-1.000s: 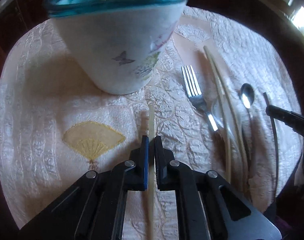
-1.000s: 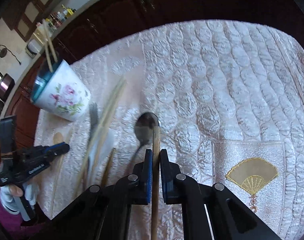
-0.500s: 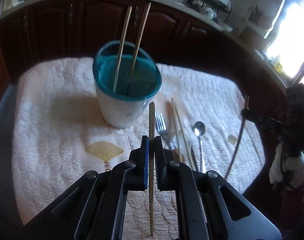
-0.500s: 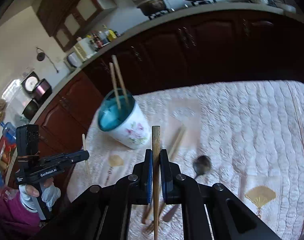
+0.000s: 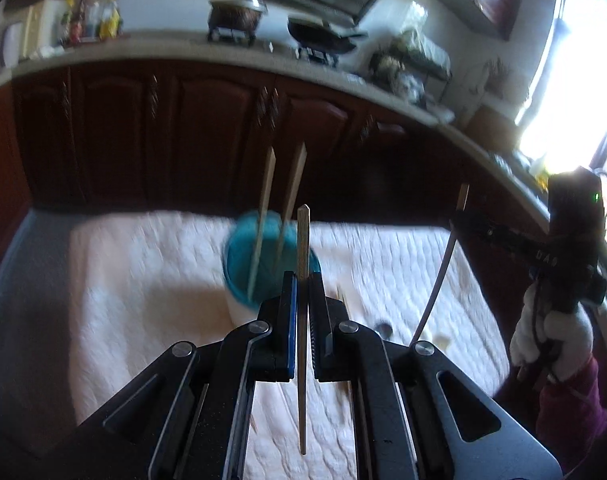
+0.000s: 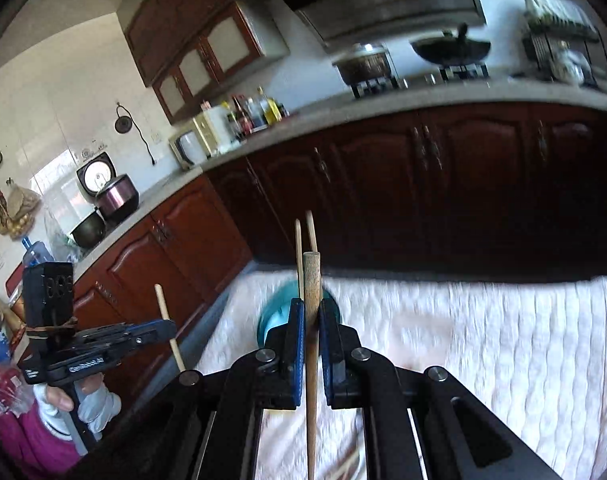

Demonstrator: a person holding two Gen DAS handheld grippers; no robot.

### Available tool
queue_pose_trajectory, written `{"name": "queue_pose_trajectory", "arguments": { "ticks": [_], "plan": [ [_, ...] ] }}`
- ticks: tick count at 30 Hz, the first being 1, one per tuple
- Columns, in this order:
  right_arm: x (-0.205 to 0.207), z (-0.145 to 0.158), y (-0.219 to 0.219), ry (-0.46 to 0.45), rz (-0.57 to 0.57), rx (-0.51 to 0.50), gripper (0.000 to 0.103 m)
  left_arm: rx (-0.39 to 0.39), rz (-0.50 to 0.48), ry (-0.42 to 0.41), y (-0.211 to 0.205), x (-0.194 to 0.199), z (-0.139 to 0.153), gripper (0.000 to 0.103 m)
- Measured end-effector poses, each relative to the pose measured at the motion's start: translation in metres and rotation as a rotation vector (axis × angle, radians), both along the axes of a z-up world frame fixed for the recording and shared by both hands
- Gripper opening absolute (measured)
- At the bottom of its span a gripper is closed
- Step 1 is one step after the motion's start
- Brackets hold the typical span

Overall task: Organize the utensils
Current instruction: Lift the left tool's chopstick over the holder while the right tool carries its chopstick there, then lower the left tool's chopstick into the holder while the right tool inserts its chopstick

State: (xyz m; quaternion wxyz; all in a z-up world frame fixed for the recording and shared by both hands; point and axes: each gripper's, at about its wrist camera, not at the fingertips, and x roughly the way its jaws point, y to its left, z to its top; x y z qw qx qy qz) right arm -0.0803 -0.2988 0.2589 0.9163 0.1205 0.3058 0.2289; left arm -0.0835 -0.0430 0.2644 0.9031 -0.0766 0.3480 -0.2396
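My left gripper (image 5: 302, 280) is shut on a thin pale chopstick (image 5: 302, 240), held upright above the table. Just behind it stands the white cup with a teal inside (image 5: 243, 264), with two chopsticks (image 5: 263, 208) leaning in it. My right gripper (image 6: 311, 308) is shut on a thicker brown chopstick (image 6: 311, 276), also upright, with the cup (image 6: 271, 316) partly hidden behind its fingers. Each gripper shows in the other's view: the right one (image 5: 459, 222) at the right edge, the left one (image 6: 163, 326) at the left, in a gloved hand (image 6: 83, 400).
A white quilted cloth (image 5: 143, 280) covers the table. A spoon (image 5: 383, 326) and more chopsticks lie on it right of the cup, mostly hidden by my fingers. Dark wooden cabinets (image 5: 183, 140) and a counter with pots stand beyond the far table edge.
Both grippers have lifted their chopsticks well above the cloth and tilted up toward level. The cup now sits lower and farther off in both views, and the kitchen counter has come into sight.
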Motion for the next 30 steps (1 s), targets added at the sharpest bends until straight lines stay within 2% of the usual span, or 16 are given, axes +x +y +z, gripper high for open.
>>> {"name": "queue_pose_trajectory", "arguments": {
  "ticks": [6, 13, 22, 27, 30],
  "plan": [
    [0.039, 0.028, 0.024, -0.069, -0.013, -0.021, 0.007, 0.003, 0.091, -0.110, 0.003, 0.036, 0.034, 0.004],
    [0.073, 0.044, 0.043, -0.150, -0.058, -0.038, 0.007, 0.026, 0.157, -0.168, -0.008, 0.082, 0.040, 0.004],
    [0.113, 0.024, 0.063, -0.158, -0.086, -0.076, 0.007, 0.099, 0.197, -0.188, -0.029, 0.117, 0.009, 0.004],
    [0.127, 0.005, 0.067, -0.148, -0.095, -0.092, 0.007, 0.154, 0.203, -0.230, -0.041, 0.120, -0.009, 0.004],
    [0.132, -0.007, 0.067, -0.121, -0.084, -0.096, 0.007, 0.173, 0.203, -0.227, -0.041, 0.122, -0.020, 0.004]
  ]
}}
